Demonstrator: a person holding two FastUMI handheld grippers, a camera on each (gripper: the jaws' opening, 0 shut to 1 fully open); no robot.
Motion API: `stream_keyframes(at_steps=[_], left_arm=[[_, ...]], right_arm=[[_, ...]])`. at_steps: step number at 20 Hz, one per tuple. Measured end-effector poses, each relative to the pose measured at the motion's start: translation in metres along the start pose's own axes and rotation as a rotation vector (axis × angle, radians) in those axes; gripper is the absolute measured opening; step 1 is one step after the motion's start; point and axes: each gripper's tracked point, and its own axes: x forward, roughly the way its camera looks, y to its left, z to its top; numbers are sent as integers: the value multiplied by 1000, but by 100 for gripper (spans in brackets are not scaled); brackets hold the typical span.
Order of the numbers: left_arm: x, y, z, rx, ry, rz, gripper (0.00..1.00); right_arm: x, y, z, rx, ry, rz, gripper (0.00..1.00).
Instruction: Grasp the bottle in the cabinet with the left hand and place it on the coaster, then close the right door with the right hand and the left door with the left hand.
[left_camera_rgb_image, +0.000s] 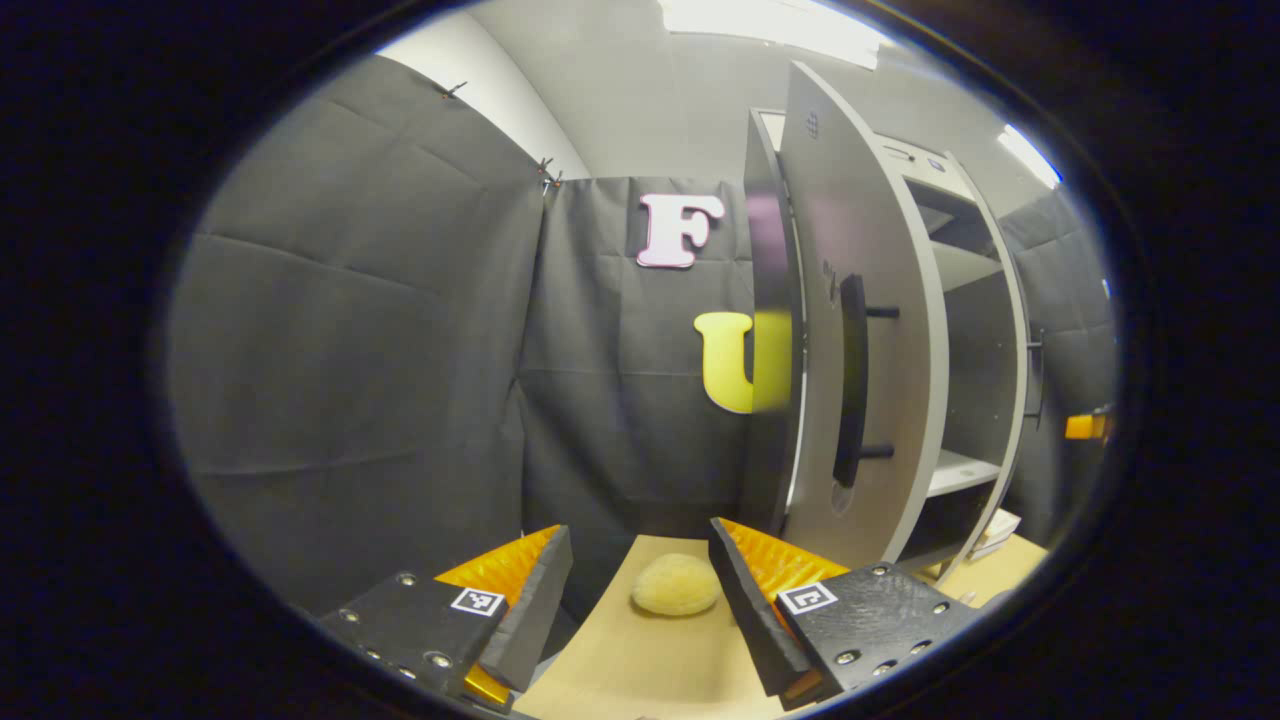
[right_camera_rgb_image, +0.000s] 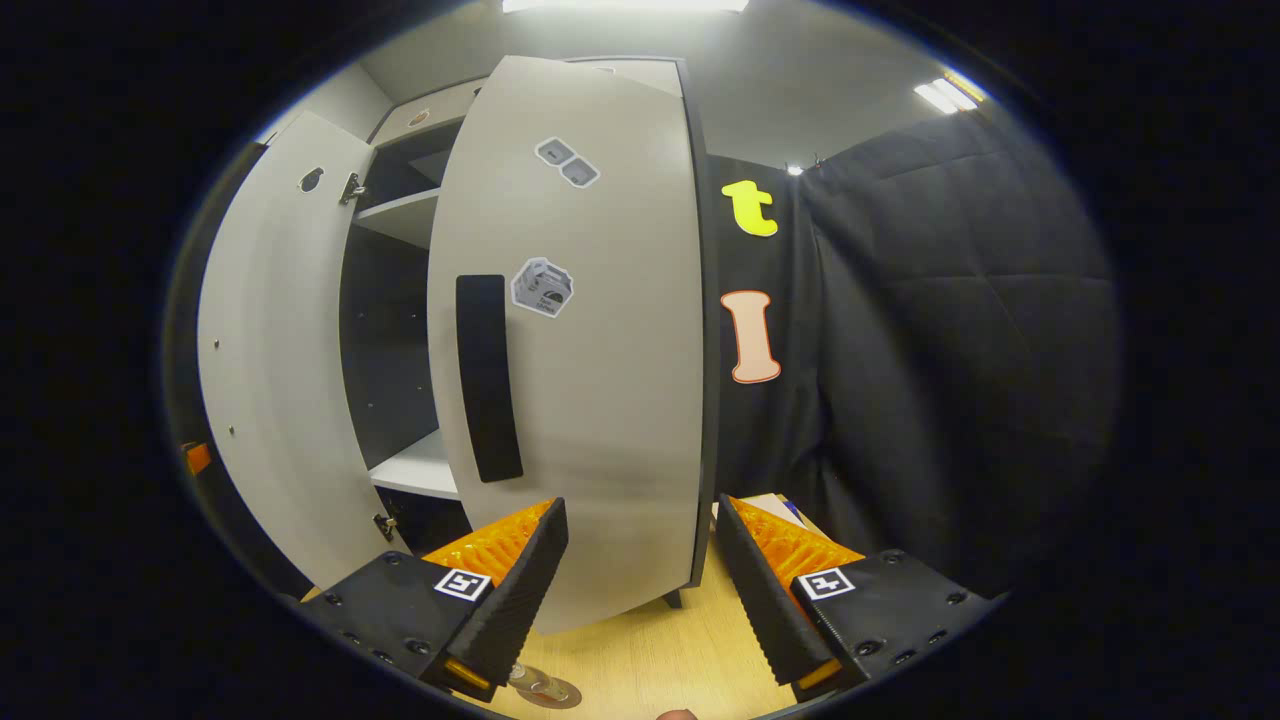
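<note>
Grey right door (right_camera_rgb_image: 590, 340) ajar before spread right gripper (right_camera_rgb_image: 640, 590), left gripper (left_camera_rgb_image: 640, 600) spread, level

Pale wooden table (left_camera_rgb_image: 650, 670) carries a yellowish sponge (left_camera_rgb_image: 676, 584) (roundish); the cabinet (right_camera_rgb_image: 560, 400) stands on it.

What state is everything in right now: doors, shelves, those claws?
Left door: open, swung outward.
Right door: open, partway swung.
Cabinet shelves: the visible ones look bare.
Left claw: open, holding nothing.
Right claw: open, holding nothing.
Yellow sponge-like lump: lying on the table.
</note>
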Motion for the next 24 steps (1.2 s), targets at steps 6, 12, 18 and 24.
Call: stream_keyframes(at_steps=[6,12,18,24], left_arm=[[30,-17,36,-36,4,-39,83],[47,-43,55,-10,4,-43,84],[53,-67,64,24,-30,-29,84],[47,-73,65,89,-53,-2,83]], right_arm=[[-9,-28,-18,22,25,-51,95],[-23,-62,-33,56,55,-97,95],[-32,-98,-37,61,69,-138,95],[-28,-122,-39,59,75,-143,95]])
